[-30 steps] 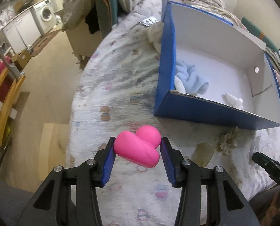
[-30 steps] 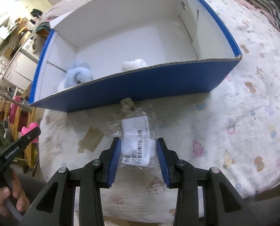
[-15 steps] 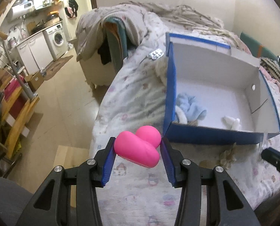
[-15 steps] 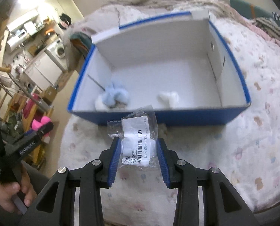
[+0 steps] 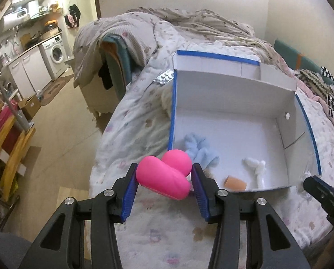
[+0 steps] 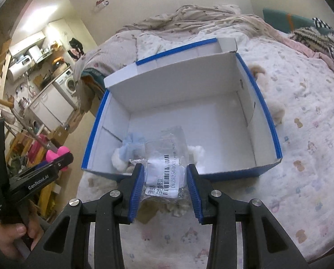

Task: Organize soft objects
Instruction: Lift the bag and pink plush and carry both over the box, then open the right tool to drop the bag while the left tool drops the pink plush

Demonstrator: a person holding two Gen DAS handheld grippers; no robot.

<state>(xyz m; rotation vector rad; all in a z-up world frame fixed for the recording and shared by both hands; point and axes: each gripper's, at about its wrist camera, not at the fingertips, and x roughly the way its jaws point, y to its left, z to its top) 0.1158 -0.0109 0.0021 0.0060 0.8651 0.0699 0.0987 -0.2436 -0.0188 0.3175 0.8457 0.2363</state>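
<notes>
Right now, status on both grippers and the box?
Left gripper shut on pink toy. Right gripper shut on clear packet. Blue box open ahead, path clear.

One box (image 5: pixel 234 103), one pink toy (image 5: pixel 164 174), one labelled bag (image 6: pixel 164 170), perhaps four soft pieces inside.

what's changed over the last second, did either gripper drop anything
No drop. Both grippers rose and tilted, so the blue box now shows from above, interior open to view. Left gripper stays clamped on the pink toy, right gripper on the clear packet. The light blue cloth lies unmoved inside.
</notes>
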